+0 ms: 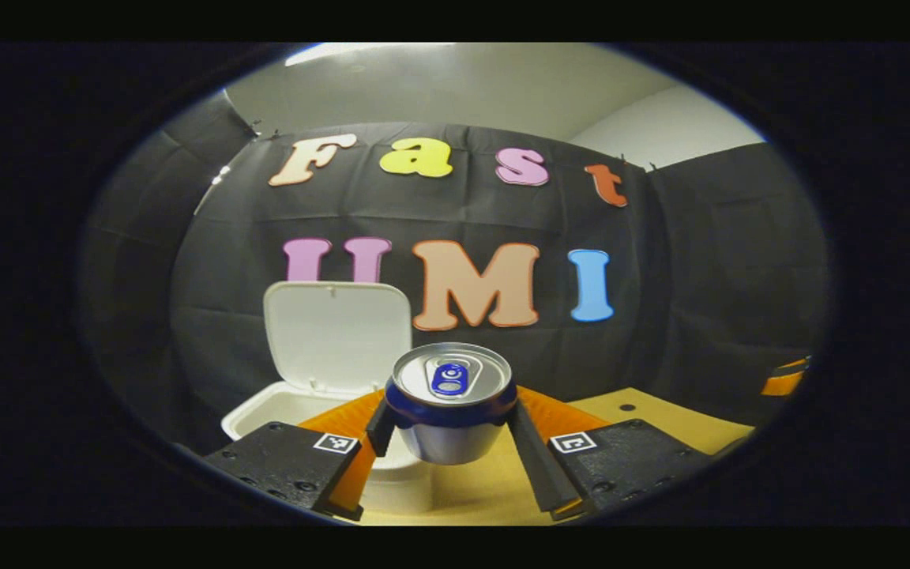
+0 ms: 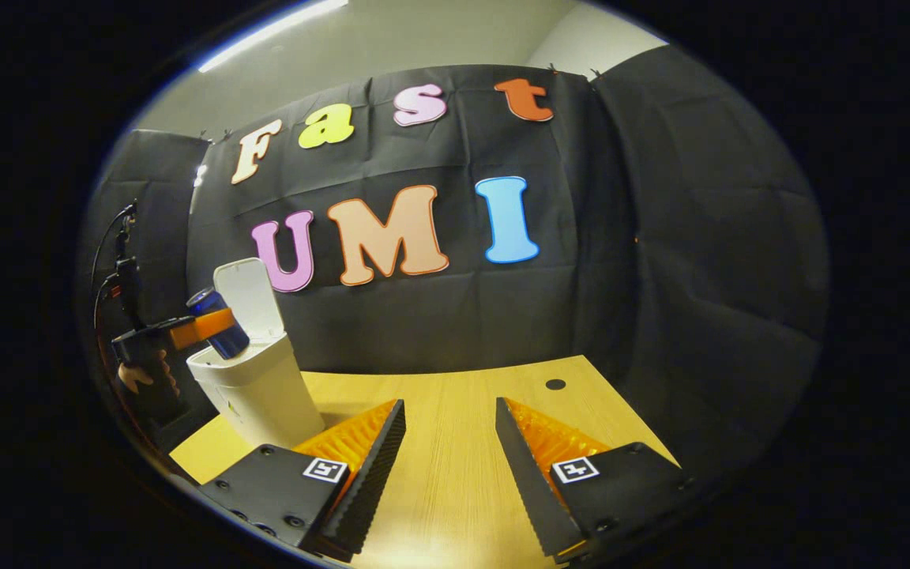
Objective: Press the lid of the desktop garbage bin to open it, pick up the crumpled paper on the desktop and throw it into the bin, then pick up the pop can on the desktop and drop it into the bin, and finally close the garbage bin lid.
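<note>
Your left gripper (image 1: 449,431) clamps the pop can (image 1: 450,399) on both sides, holding it upright above the open garbage bin (image 2: 253,387), whose lid (image 1: 336,336) stands raised; I cannot see inside. Your right gripper (image 2: 449,442) hangs spread over the table (image 2: 455,395), holding nothing

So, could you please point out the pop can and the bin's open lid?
pop can (image 1: 450,378): left gripper view, on its silver top.
lid (image 1: 336,336): left gripper view, on its inner face.

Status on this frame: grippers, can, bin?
Left gripper shut on can, raised by open bin. Right gripper open, empty above table. Nothing blocking.
</note>
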The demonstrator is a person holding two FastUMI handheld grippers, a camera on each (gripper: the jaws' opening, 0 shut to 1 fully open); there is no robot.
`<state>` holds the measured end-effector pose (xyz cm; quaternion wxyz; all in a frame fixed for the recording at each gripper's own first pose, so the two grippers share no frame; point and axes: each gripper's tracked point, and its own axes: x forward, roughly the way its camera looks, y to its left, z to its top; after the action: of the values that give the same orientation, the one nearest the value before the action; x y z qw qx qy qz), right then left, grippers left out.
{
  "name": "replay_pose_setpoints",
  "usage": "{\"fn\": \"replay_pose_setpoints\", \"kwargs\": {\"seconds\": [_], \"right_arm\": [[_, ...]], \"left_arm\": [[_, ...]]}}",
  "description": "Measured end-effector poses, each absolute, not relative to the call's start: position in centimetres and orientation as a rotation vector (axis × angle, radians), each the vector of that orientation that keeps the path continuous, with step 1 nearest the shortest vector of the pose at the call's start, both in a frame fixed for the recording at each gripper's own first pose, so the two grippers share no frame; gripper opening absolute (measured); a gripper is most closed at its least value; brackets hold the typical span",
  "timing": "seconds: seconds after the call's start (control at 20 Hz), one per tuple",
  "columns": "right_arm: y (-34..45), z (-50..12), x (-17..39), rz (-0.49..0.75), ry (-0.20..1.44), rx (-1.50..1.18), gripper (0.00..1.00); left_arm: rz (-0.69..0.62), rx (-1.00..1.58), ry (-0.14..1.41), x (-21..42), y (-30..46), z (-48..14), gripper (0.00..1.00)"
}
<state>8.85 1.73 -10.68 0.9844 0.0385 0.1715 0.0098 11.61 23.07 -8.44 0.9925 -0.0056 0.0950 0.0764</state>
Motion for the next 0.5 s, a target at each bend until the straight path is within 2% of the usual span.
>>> {"fn": "replay_pose_setpoints", "kwargs": {"seconds": [0.25,0.4,0.5], "right_arm": [[0.3,-11.5,8.3,-0.060,0.359,0.061,0.80],[0.3,-12.1,8.0,-0.080,0.378,0.039,0.77],[0.8,-12.2,8.1,-0.079,0.387,0.026,0.80]], "left_arm": [[0.233,0.001,0.288,12.6,29.6,-13.0,0.73],[0.266,0.000,0.347,12.3,31.7,-16.7,0.73],[0.282,-0.004,0.373,11.7,32.1,-18.6,0.78]]}}
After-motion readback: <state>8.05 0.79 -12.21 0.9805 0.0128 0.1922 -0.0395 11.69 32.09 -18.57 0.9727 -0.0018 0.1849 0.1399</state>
